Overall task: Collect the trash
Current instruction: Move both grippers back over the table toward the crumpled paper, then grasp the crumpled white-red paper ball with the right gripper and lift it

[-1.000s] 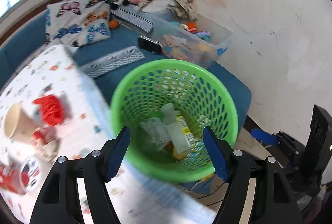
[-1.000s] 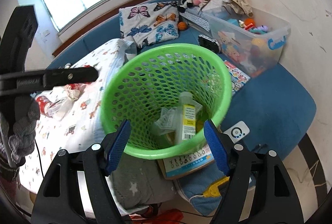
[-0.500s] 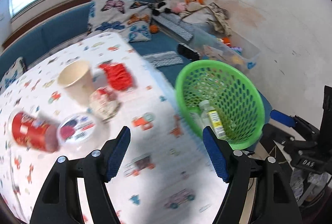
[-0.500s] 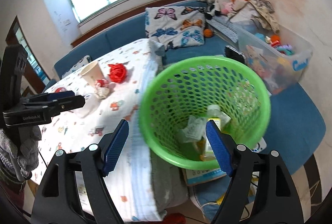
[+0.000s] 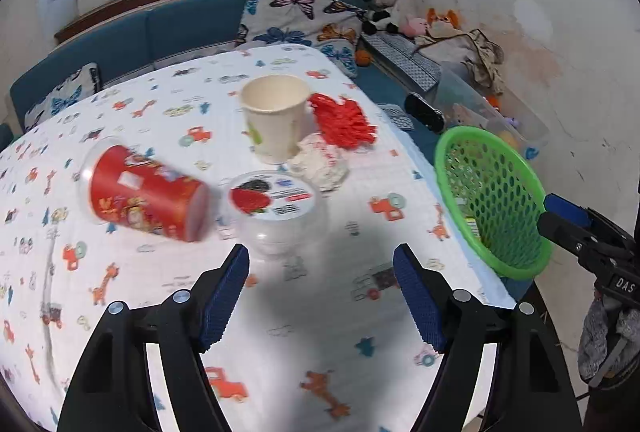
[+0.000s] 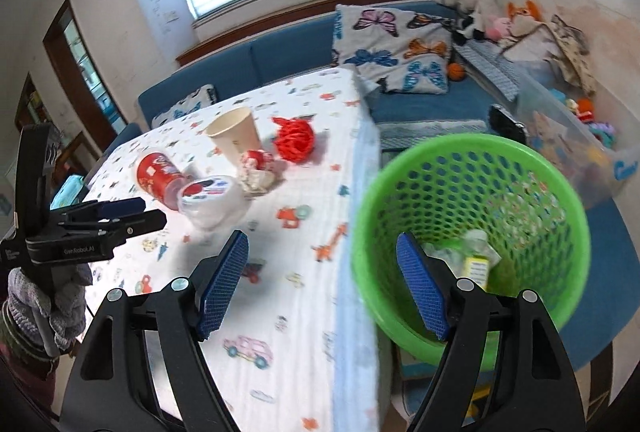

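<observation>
The surface (image 5: pixel 320 312) still carries trash near its far edge. The green basket (image 6: pixel 472 232) stands just off its right edge (some already inside). Step: reaching for more. Left hand-held gripper (image 5: pixel 320 296), wide and empty, faces the plastic tub (image 5: pixel 272 208); right hand-held gripper (image 6: pixel 320 284), likewise, hovers by the basket.

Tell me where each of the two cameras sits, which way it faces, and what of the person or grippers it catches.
Left wrist: rides the open left gripper, facing down over the table at the red can, lidded plastic cup and paper cup; the right gripper and a gloved hand show at right.
Right wrist: rides the open right gripper, facing the table edge and the green basket; the left gripper shows at left.
Shared: table trash, basket, sofa.
</observation>
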`<state>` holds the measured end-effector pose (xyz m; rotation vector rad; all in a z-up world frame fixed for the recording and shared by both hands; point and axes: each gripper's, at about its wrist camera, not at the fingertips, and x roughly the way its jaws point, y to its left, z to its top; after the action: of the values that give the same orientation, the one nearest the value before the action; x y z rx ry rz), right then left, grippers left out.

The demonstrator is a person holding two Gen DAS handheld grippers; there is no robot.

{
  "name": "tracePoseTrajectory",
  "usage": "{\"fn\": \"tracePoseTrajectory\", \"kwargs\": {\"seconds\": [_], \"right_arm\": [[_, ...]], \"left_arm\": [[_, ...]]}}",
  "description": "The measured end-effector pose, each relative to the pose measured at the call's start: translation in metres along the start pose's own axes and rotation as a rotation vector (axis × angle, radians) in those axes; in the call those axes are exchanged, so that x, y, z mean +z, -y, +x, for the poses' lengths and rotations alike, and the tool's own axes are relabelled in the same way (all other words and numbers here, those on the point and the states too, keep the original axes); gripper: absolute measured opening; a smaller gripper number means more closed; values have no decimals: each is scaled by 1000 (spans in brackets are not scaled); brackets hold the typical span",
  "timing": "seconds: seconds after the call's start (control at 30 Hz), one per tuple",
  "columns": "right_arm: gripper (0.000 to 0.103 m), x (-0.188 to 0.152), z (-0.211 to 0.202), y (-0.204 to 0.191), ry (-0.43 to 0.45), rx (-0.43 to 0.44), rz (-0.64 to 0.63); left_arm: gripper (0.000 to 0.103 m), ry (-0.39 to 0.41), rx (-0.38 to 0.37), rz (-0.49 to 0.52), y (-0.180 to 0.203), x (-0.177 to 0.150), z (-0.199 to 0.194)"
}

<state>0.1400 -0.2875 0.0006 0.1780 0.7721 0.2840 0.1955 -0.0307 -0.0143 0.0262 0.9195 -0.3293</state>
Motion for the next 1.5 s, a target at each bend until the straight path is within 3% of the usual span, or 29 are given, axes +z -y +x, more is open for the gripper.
{"fn": "tracePoseTrajectory", "kwargs": {"seconds": [0.8,1.5], "right_arm": [[68,55,129,-70,-116,107,-121],[59,61,208,-61,-203,75,-109]], "left_arm": [[72,28,75,-118,-76,-18,-18],[72,-16,72,-112,-85,-18,1]]}}
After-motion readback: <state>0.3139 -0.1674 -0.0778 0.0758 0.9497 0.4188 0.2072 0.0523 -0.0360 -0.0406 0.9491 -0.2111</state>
